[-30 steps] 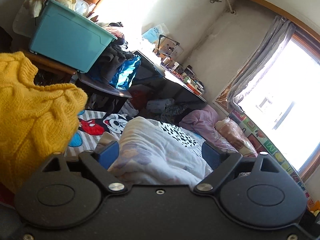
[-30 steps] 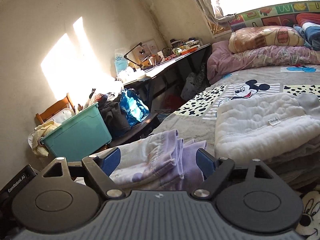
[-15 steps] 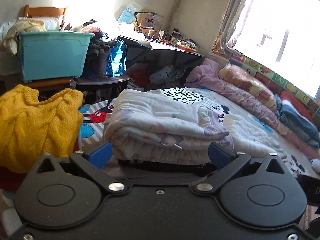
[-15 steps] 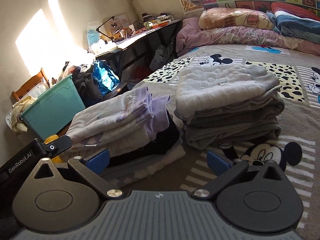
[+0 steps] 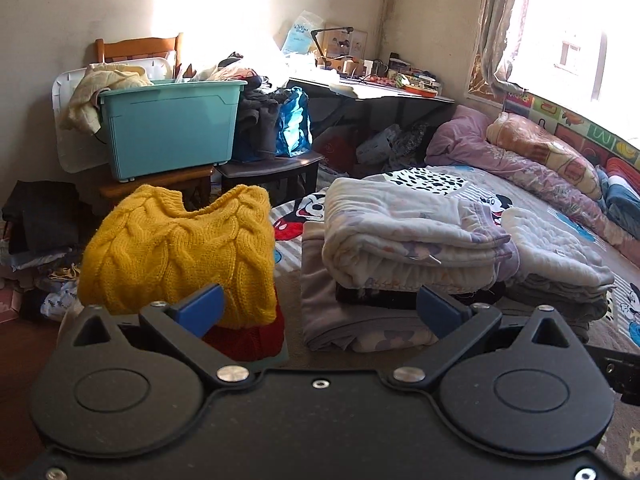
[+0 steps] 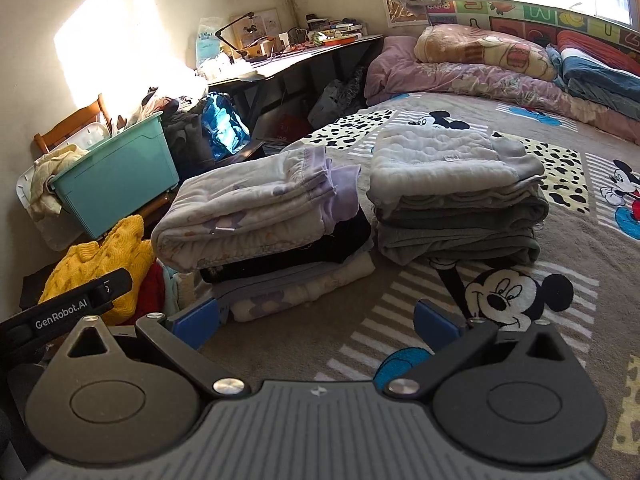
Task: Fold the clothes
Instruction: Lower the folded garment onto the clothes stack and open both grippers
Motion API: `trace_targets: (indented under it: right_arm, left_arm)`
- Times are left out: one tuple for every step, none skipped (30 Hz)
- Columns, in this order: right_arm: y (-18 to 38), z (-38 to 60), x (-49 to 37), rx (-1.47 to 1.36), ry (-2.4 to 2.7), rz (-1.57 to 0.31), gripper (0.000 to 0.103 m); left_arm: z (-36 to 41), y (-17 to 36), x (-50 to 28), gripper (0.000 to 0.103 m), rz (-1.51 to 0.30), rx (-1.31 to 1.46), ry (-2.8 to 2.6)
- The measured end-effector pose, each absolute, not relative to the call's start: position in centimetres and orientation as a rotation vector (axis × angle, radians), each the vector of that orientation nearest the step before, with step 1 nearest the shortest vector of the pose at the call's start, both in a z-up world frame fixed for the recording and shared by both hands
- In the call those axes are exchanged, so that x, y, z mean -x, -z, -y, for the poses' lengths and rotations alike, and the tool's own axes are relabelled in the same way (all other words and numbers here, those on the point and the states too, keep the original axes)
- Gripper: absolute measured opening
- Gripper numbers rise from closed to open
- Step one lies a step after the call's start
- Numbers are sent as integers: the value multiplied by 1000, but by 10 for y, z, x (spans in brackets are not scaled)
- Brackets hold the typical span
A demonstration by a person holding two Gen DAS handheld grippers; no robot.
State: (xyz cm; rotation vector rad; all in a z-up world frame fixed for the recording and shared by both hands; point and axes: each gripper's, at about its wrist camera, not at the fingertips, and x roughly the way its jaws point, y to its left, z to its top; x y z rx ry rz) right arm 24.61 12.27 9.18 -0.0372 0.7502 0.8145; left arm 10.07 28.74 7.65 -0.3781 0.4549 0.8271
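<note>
Both grippers, left (image 5: 318, 308) and right (image 6: 316, 318), have backed away, jaws apart and empty; two stacks (image 6: 264, 216) (image 6: 456, 196) look folded, yellow sweater (image 5: 180, 248) left.

Mustard cable-knit sweater (image 5: 180, 248), teal bin (image 5: 170, 128), Mickey-print grey blanket (image 6: 500, 300).

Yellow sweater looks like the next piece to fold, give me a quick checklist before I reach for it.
1. Left gripper open and holding nothing: ok.
2. Right gripper open and holding nothing: ok.
3. Yellow cable-knit sweater in view, nothing on top of it: ok.
4. Sweater separate from the red garment beneath it: cannot tell.
5. Folded lavender-print stack level and settled: ok.
6. Bare blanket in front of the stacks for folding: ok.
</note>
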Motion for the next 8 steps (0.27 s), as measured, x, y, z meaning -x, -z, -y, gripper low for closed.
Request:
trace_targets:
  right_arm:
    - [-93,-123,-241,43,-817,-748,103]
    - [-95,-123,-237,48,-818,-746,103]
    - [-96,-123,-233,50,-818,-744,103]
    - [-98,-123,-230,53,-819,-743,103]
    - [-99,-123,-226,56,-819,-741,103]
    - [-101,-122,-223,59,-819,-739,103]
    - [-102,-122,-219,61,-818,-737,103]
    - [-104,-121,-215,64,-818,-735,103]
  left_arm:
    - [-288,-76,-96,103,-454,391,-809]
    - [-288,-77,-93,103,-450,395,-799]
    - [-286,-77,-89,103,-444,387,-798]
    - [-285,-78,-86,103,-437,380,-796]
    - [-284,-79,-83,103,-430,372,-795]
    - [-280,-81,-80,103,-419,366,-786]
    - [-276,-85,-78,103,-408,364,-773]
    - [-274,-86,-75,103,-402,363,-761]
